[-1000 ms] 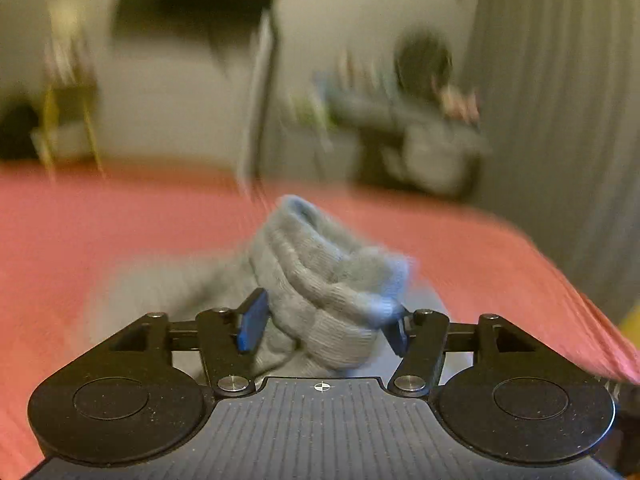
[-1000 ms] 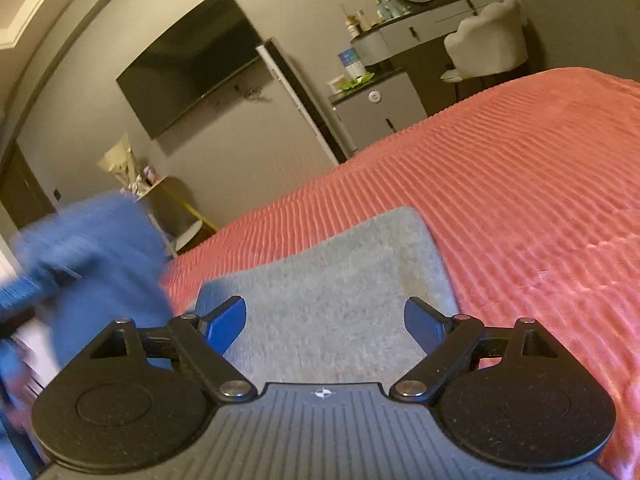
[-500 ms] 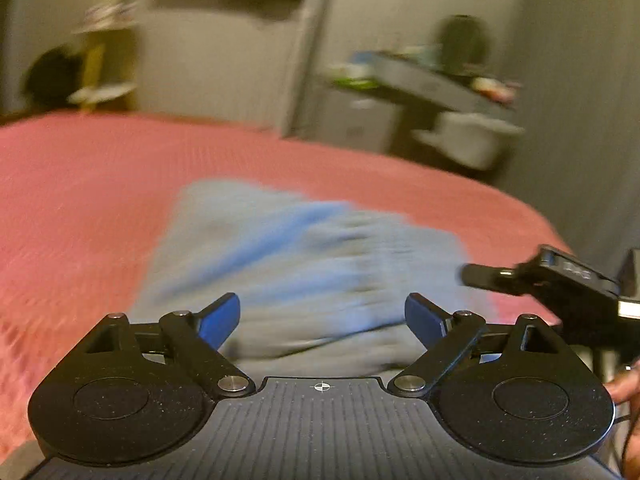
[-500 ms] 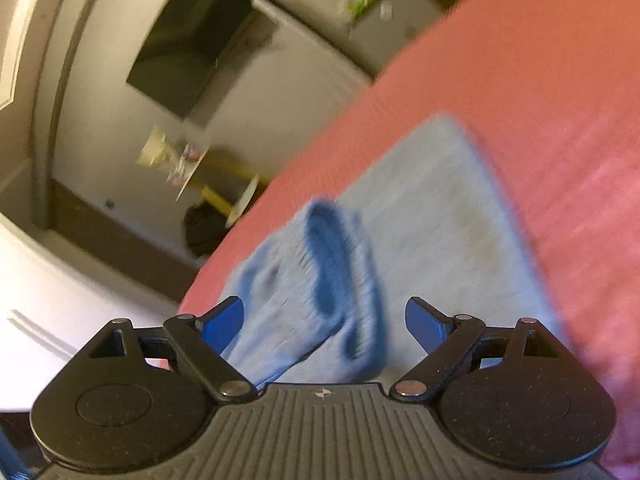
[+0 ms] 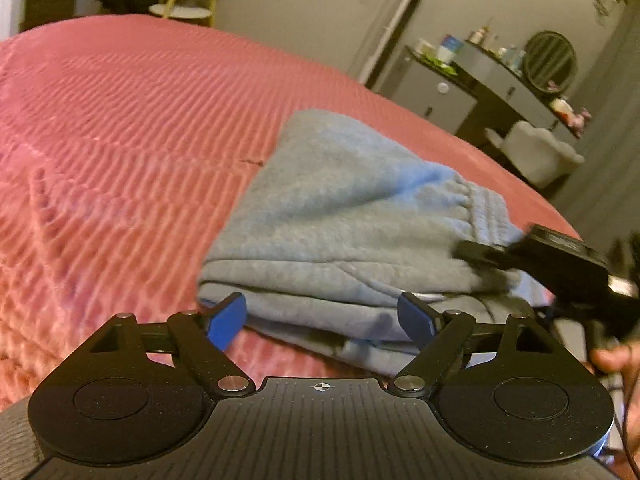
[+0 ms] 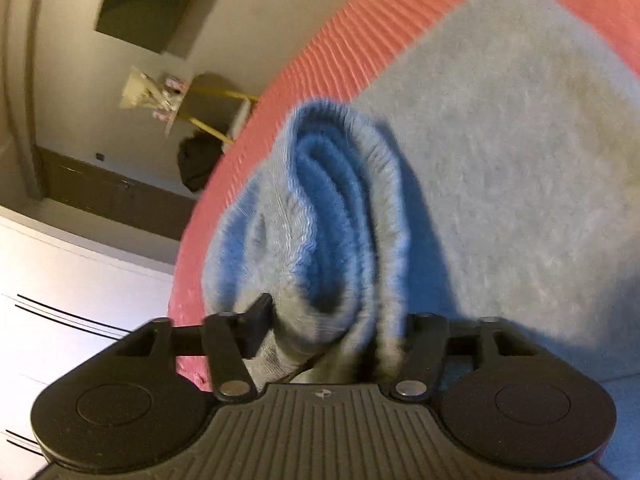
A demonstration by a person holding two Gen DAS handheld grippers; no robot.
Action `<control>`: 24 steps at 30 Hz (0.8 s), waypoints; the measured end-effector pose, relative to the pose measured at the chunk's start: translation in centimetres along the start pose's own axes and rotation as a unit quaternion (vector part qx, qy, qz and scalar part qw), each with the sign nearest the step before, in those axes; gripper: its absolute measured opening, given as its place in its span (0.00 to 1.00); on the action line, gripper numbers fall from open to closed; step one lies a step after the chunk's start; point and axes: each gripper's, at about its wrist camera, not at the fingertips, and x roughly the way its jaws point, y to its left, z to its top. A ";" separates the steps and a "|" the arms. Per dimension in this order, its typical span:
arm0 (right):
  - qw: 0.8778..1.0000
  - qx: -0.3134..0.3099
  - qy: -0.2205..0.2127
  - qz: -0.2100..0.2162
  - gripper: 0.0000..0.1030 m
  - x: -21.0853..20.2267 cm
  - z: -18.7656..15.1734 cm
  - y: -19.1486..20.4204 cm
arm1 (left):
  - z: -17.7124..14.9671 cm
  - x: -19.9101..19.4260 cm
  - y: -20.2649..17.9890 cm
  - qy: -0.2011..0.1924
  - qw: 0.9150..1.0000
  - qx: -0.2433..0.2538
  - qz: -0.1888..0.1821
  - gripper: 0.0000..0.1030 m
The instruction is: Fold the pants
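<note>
Late in the fold: grey pants (image 5: pixel 340 216) lying on the red bedspread (image 5: pixel 120 120) as a stacked bundle, several layers showing along the near edge, the ribbed cuff (image 5: pixel 486 210) turned up toward the right side.

Left hand-held gripper (image 5: pixel 322 316) spread wide, blue pads either side of the bundle's near edge and clear of the cloth, holding nothing; jaws just eased in a little from their widest. Right hand-held gripper (image 6: pixel 336 318) just been closing, now pinching the bunched ribbed cuff (image 6: pixel 320 208), cloth packed between both fingers and its blue inside rolled outward. In the left wrist view, seen as a dark blurred shape (image 5: pixel 552 256) resting at the bundle's right end.

Step in hand, by judgement: taking up the loose cuff end so as to lay it flat or tuck it onto the stack. Next move likely calls for carrying the cuff over the grey panel and setting it down without dragging the lower layers askew, with the free gripper steadying the near edge or smoothing the top.

Hard to make out: how many layers lie in the stack, whether the second leg's cuff sits inside the pinch, and where the waistband is. Far edge of the pants blurred; right fingertips buried in cloth. A fingertip (image 5: pixel 608 360) cut off at the right border.
</note>
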 end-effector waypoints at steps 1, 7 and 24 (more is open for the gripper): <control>1.000 -0.006 0.009 -0.011 0.62 0.7 -0.1 0.5 | -0.3 -0.2 -0.4 0.001 1.000 0.002 -0.010 0.83; 0.991 -0.124 -0.033 -0.036 0.41 -1.0 -0.3 8.0 | -0.5 1.1 -1.2 0.008 1.000 0.026 0.005 0.83; 0.990 -0.031 -0.109 -0.083 0.48 -8.1 0.3 0.0 | -0.3 4.2 -1.6 0.020 0.999 0.031 0.040 0.26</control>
